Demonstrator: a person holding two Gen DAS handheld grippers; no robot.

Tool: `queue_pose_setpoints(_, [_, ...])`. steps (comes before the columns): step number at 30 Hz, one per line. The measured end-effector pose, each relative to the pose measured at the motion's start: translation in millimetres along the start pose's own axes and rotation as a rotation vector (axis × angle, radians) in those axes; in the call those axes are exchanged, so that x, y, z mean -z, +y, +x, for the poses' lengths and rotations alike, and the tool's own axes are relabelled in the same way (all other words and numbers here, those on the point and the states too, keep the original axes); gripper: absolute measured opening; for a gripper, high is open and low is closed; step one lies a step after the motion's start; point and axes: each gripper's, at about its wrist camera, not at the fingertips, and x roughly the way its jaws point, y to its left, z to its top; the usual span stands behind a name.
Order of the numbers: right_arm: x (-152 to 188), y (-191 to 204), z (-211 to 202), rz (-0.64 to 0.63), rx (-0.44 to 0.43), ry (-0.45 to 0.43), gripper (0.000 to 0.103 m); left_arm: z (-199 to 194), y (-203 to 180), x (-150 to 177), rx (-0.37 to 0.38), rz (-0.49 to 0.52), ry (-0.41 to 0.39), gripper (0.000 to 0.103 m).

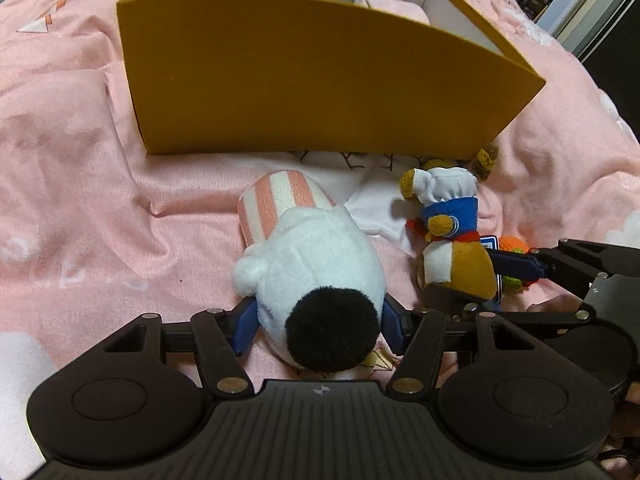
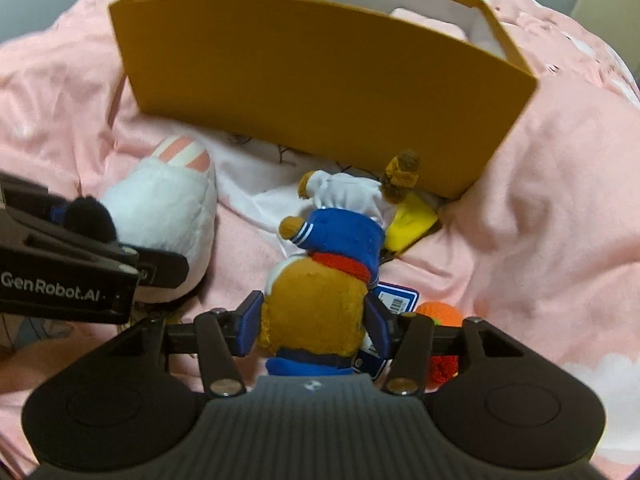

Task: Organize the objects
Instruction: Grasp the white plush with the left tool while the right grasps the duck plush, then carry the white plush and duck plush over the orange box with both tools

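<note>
I am working over a soft pink fleece blanket (image 1: 72,152) with pale cloud shapes, rumpled across a bed; at the upper right edge of the left view a dim doorway is showing. A tall mustard-yellow cardboard box (image 1: 312,92) with a white inside is standing open on the blanket just beyond the toys, and something pale pink (image 1: 394,6) is lying in its far right corner.

My left gripper (image 1: 318,326) is clamping its blue pads on a white plush toy with a black end and a pink-and-white striped part (image 1: 312,264), which is lying on the blanket in front of the box. My right gripper (image 2: 314,324) is squeezing its blue pads on the tan body of a brown plush figure in a blue sailor top, red scarf and white hat (image 2: 320,280), lying just right of the white toy. An orange knitted ball (image 2: 438,312) is sitting beside my right finger, and a yellow piece (image 2: 410,226) is resting against the box's foot.
</note>
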Motion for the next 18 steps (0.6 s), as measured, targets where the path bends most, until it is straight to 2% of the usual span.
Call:
queue_pose_setpoints(3, [3,-14,-11,0.085,-0.053,-0.03,0.048,-8,3,2,0.019,-0.014,-0.019,0.067])
queue_pose_setpoints(8, [6,-52,-21,0.31,-0.229,-0.032,0.046,-22,10,3,0.064,-0.033,-0.049,0.066])
queue_pose_setpoints(10, [6,-62,-31,0.355,-0.289,-0.048,0.046,-33,12,2,0.086,-0.04,-0.073,0.066])
queue_pose_setpoints(18, [-23,-69,-82,0.315,-0.391,-0.159,0.047,-84,3,-14,0.153,0.017,-0.167,0.066])
